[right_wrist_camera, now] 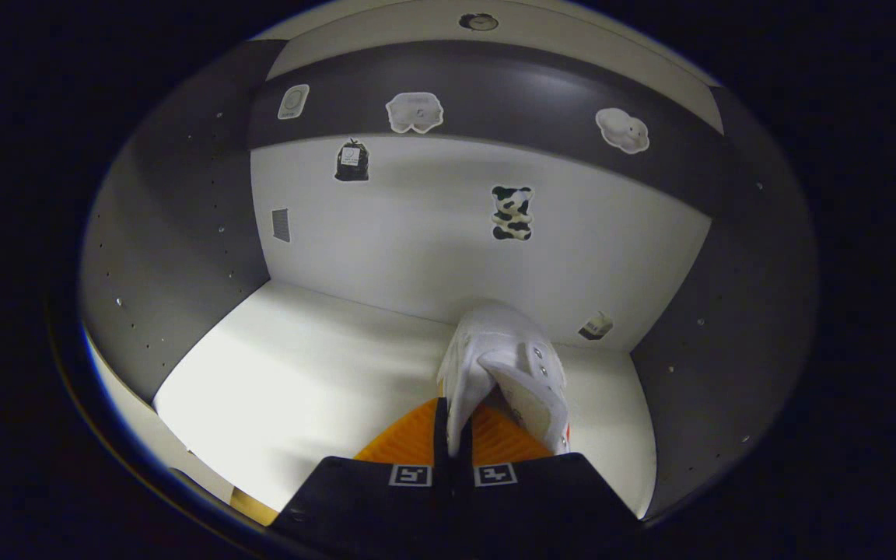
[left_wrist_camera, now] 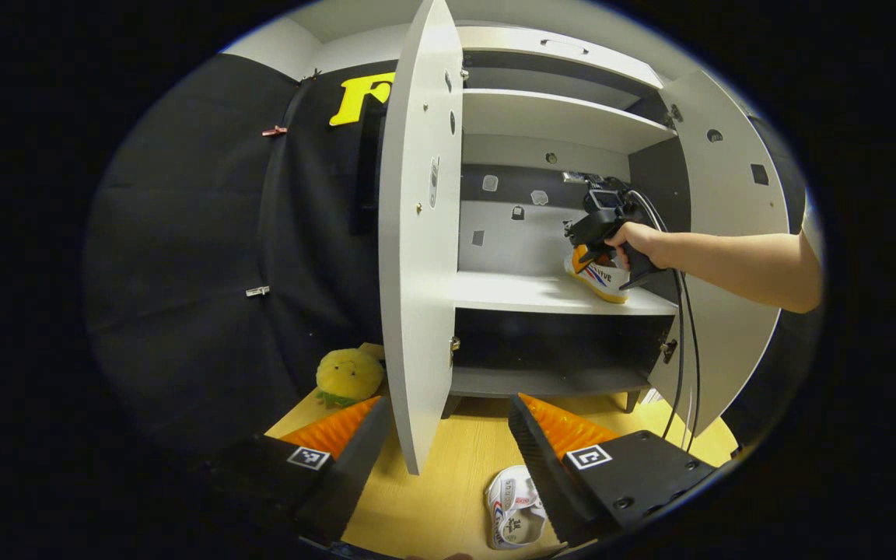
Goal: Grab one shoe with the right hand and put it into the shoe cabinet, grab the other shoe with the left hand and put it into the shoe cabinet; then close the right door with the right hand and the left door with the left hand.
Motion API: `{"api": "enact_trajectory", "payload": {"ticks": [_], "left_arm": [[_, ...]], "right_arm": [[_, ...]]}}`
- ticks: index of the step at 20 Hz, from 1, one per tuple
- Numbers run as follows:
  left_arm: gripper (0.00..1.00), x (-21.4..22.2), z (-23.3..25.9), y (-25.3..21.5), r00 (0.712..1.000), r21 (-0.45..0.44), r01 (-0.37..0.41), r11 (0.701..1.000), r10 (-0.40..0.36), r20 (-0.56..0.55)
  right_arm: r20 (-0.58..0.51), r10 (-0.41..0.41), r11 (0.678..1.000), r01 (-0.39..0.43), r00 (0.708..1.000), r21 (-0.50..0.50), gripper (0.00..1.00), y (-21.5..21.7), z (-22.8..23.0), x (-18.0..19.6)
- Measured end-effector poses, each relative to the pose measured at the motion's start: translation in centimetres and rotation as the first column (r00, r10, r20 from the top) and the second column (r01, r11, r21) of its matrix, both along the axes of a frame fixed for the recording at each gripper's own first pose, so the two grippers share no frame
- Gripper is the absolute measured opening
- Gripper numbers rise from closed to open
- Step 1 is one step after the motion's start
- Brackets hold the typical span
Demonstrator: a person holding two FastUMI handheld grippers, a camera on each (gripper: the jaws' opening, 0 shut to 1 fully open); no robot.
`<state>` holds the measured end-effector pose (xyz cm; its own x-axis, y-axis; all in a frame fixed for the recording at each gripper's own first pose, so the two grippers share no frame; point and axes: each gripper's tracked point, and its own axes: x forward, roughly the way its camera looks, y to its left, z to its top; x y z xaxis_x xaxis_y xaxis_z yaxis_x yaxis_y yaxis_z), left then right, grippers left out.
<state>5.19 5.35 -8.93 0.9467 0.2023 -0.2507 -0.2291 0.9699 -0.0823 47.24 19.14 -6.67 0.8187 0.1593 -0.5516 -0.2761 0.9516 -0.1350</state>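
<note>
In the right gripper view, one shoe (right_wrist_camera: 506, 365) is gripped at lower centre by the closed right tool (right_wrist_camera: 452, 435), apparently just above the middle shelf (right_wrist_camera: 300, 365) of the shoe cabinet (left_wrist_camera: 565, 117). The left tool (left_wrist_camera: 448, 435) is held open above the worktop (left_wrist_camera: 432, 498), the other shoe (left_wrist_camera: 514, 505) lying bottom centre.

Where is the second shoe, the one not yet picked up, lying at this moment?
In the left gripper view, the second shoe lies on the wooden floor before the open cabinet, beside the left claw's right finger.
</note>
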Motion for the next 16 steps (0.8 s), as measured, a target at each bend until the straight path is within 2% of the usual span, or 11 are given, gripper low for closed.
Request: {"api": "enact_trajectory", "payload": {"ticks": [3, 7, 8, 9, 11, 13, 14, 16], "left_arm": [[0.94, -0.8, -0.7, 0.4, 1.0, -0.007, -0.016, 1.0, 0.016, -0.014], [0.95, -2.2, -1.7, 0.9, 0.999, -0.016, -0.033, 0.999, 0.032, -0.035], [0.95, -2.4, -1.7, 0.9, 0.999, -0.022, -0.032, 0.999, 0.031, -0.035], [0.95, -2.6, -1.7, 0.8, 0.999, -0.024, -0.027, 0.999, 0.026, -0.034], [0.95, -2.8, -1.7, 0.6, 0.999, -0.011, -0.011, 1.0, 0.011, -0.032], [0.95, -3.0, -1.4, 0.4, 1.0, 0.008, 0.012, 1.0, -0.012, -0.022], [0.95, -3.1, -1.3, 0.1, 0.999, 0.014, 0.028, 1.0, -0.028, -0.017], [0.95, -3.4, -1.6, -0.4, 0.998, 0.021, 0.062, 0.998, -0.062, -0.018]], "right_arm": [[-0.066, -0.031, 0.999, 0.033, 0.997, 0.029, 0.08, 0.3, -1.1, -0.7], [-0.006, -0.025, 0.999, 0.025, 1.0, -0.025, 0.25, -0.2, 0.4, -2.0], [-0.013, -0.019, 1.0, 0.019, 1.0, 0.003, 0.37, 0.2, 0.7, -2.7], [-0.031, -0.013, 1.0, 0.014, 0.999, 0.026, 0.41, 0.5, 0.8, -3.7], [-0.024, 0.002, 0.999, -0.002, 1.0, 0.035, 0.8, 0.5, 1.4, -5.6], [0.04, 0.009, 1.0, -0.01, 0.999, 0.008, 0.89, -0.1, 2.7, -7.5], [0.075, 0.016, 1.0, -0.016, 0.997, 0.005, 1.0, -0.2, 3.5, -8.3], [0.135, 0.027, 0.999, -0.03, 0.99, 0.021, 0.99, -0.4, 5.4, -10.7]]}}
